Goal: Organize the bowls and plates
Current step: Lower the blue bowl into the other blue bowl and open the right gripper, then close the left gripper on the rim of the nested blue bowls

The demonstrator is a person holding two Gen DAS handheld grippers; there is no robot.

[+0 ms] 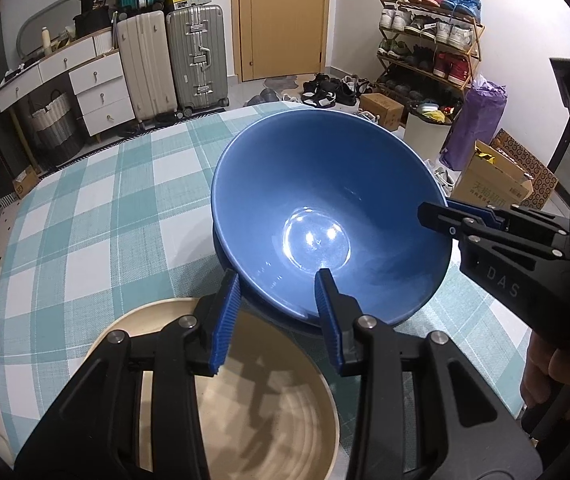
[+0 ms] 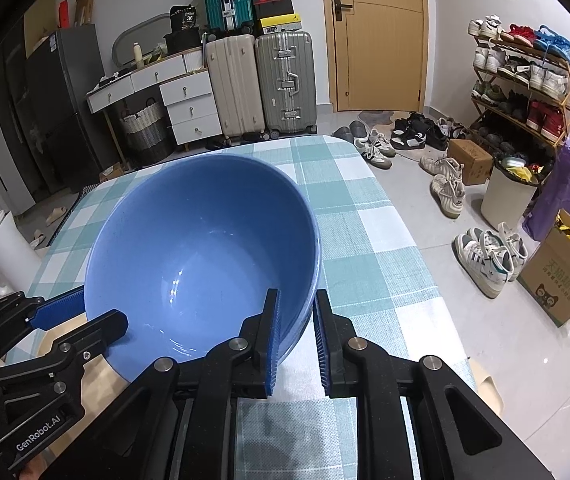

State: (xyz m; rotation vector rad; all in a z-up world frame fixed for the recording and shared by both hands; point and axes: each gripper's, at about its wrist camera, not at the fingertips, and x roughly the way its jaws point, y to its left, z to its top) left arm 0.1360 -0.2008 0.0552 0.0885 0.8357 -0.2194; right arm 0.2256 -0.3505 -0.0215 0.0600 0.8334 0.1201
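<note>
On the checked teal-and-white tablecloth, at the near left, sits a round beige plate w/ faint concentric rings, matte; only the left wrist view shows it properly, the right wrist view catches just a tan sliver under the other tool. Left gripper hangs over the plate's far edge, jaws partly open, straddling the near rim of the blue bowl: one ribbed blue pad outside the wall, the other inside. Can't tell if the pads actually press the rim.

Centre: blue bowl is glossy ceramic, deep, round, tilted, w/ bright glare on its flat bottom. It nests in a second blue bowl, seen in the left view as a darker crescent under the lower-left edge. Both rest on the cloth just beyond the plate.

Right: right gripper has its jaws astride the bowl's rim too, narrow gap, left pad on the inner wall, right pad a bit off the outer side, so grip unclear. Right view alone shows floor beside the table: scattered sneakers, cardboard box, white bin. Both views show suitcases, wooden door, shoe rack at the back.
</note>
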